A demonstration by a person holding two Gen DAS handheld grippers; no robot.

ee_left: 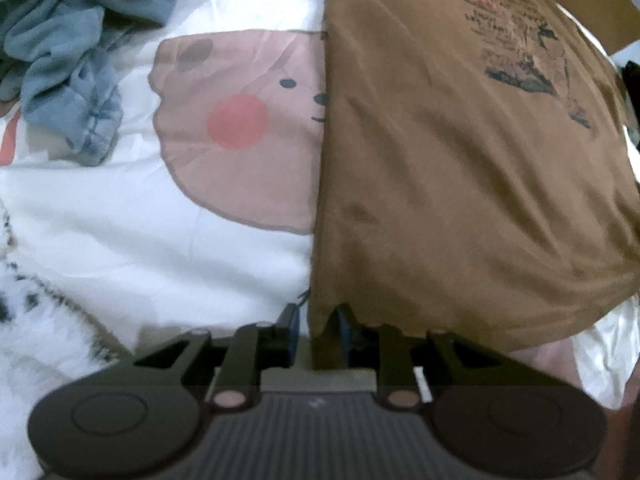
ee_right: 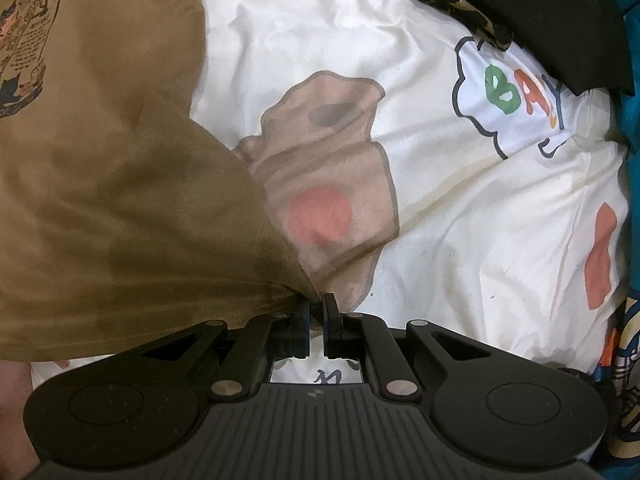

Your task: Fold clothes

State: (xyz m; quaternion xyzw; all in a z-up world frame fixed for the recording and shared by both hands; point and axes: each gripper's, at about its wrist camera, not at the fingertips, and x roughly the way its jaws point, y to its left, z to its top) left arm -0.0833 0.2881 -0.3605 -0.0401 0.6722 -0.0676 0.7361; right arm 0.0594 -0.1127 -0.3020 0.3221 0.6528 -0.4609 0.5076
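one brown t-shirt (ee_left: 460,184) spread on cartoon-print bedsheet (ee_left: 120,240). its hem corner pinched by left gripper (ee_left: 316,322) at 6 o'clock; other corner clamped by right gripper (ee_right: 316,308), jaws narrow. one blue garment (ee_left: 72,48) crumpled at 10 o'clock.

My right gripper (ee_right: 316,312) sits at the bottom centre of the frame, its jaws closed on a corner of the brown T-shirt (ee_right: 120,200). From there the shirt spreads over the left half of the frame, with part of its dark printed graphic (ee_right: 28,36) in the upper left. Under it lies a white bedsheet (ee_right: 460,240) printed with a pinkish cartoon animal (ee_right: 332,184) at centre and coloured letters (ee_right: 516,92) in the upper right. Black fabric (ee_right: 540,8) crosses the top right corner.
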